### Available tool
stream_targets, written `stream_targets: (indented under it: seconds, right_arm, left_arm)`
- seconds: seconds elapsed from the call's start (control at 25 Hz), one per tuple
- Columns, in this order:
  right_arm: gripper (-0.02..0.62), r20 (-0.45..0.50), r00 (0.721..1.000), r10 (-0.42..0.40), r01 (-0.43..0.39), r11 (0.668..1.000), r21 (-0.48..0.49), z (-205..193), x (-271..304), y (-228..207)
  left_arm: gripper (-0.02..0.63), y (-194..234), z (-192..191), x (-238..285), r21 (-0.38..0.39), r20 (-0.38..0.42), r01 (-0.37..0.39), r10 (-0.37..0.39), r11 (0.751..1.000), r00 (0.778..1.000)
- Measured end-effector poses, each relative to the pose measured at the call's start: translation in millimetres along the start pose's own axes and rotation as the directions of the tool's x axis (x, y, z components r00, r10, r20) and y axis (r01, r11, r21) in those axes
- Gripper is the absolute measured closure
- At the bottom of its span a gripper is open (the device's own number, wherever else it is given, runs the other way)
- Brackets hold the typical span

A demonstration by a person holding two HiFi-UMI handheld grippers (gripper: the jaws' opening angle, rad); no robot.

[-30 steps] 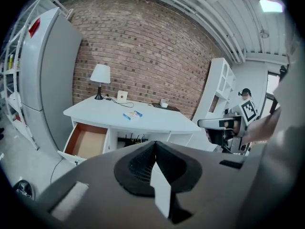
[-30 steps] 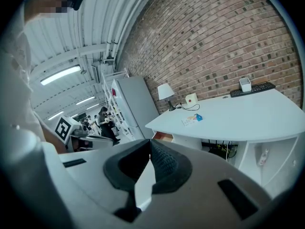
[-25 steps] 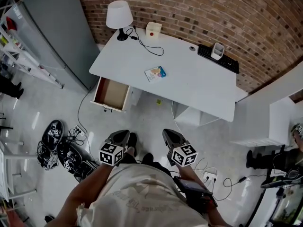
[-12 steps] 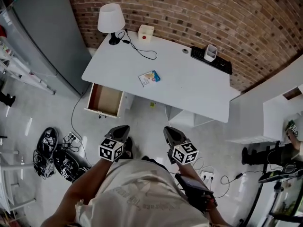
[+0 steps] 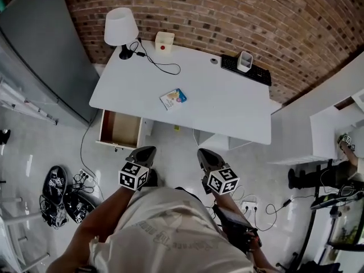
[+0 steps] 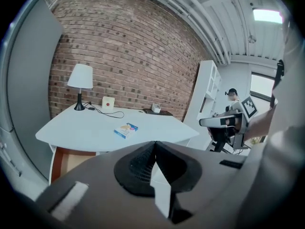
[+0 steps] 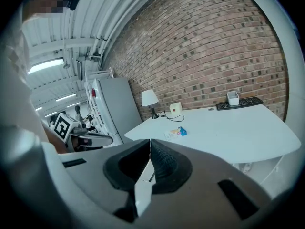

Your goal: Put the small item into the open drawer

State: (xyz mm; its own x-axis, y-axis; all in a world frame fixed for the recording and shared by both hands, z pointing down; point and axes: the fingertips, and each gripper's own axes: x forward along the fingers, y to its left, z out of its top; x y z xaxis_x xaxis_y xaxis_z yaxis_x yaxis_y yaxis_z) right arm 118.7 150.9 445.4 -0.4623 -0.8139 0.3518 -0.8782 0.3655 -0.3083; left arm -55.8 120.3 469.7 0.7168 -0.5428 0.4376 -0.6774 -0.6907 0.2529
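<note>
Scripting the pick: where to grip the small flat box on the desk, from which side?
Likely across its long edges, from above and the near side. The small box lies flat on the desk, skewed, nothing beside it, so only its thin sides offer a pinch. The left gripper, on the side of the open drawer, is shut and must open first.

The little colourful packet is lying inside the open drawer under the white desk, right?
Not quite. The small colourful flat packet lies on top of the white desk, not inside the open brown-lined drawer. The head view shows it.
</note>
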Motion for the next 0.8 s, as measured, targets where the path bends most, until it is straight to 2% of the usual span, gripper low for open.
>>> stream_targets:
  seconds: [0.36,0.8]
  right_arm:
    - [0.589,0.004,0.997,-0.078,0.078,0.997,0.025,5.8,26.7,-1.7]
    - [0.589,0.018,0.992,-0.124,0.124,0.992,0.009,23.7,61.3,8.3]
  left_arm:
    - [0.6,34.9,12.0,14.5,0.009,-0.008,0.055,-0.055,0.998,0.998]
    - [0.6,78.2,21.4,10.1,0.022,0.004,0.071,-0.071,0.997,0.997]
